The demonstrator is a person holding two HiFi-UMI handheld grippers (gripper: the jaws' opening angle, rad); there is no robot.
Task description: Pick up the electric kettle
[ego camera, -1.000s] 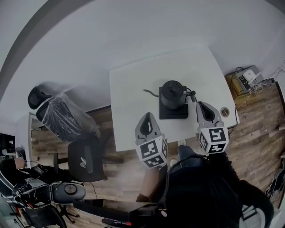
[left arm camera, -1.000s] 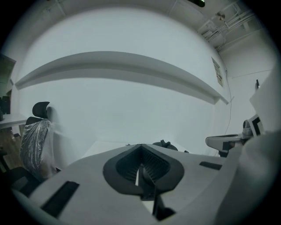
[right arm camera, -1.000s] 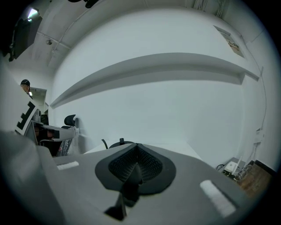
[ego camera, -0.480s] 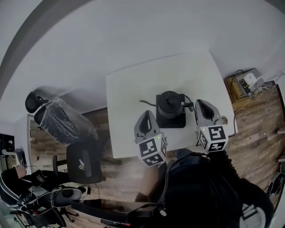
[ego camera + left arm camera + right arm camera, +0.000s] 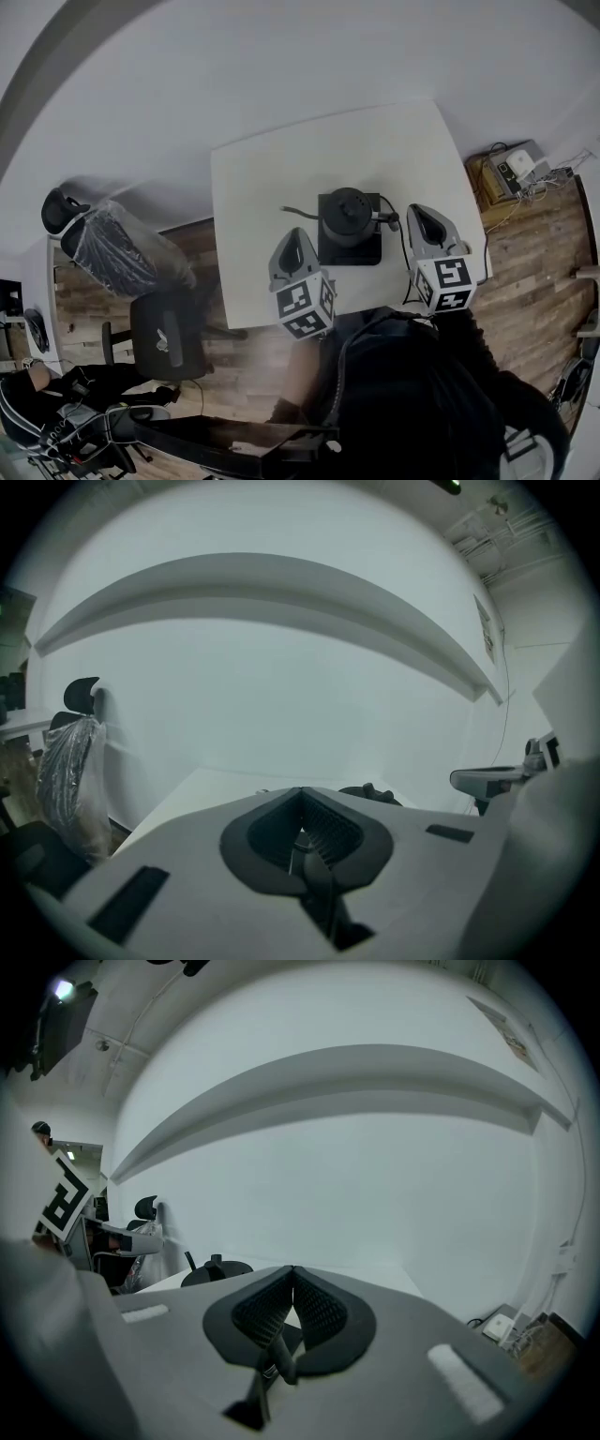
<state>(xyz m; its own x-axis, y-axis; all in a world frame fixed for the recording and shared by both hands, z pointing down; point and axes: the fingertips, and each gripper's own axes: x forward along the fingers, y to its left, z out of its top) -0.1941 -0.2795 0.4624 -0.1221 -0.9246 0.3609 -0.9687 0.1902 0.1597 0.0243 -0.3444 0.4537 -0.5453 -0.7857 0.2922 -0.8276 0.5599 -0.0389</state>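
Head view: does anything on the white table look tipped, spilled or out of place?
Nothing stands out. The electric kettle stands upright, lid on, on its black square base on the white table, with no spill visible. The left gripper and right gripper flank it, jaws shut, empty.

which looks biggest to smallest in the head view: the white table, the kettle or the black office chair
1. white table
2. black office chair, ranked only as it looks, since it stands farther away
3. kettle
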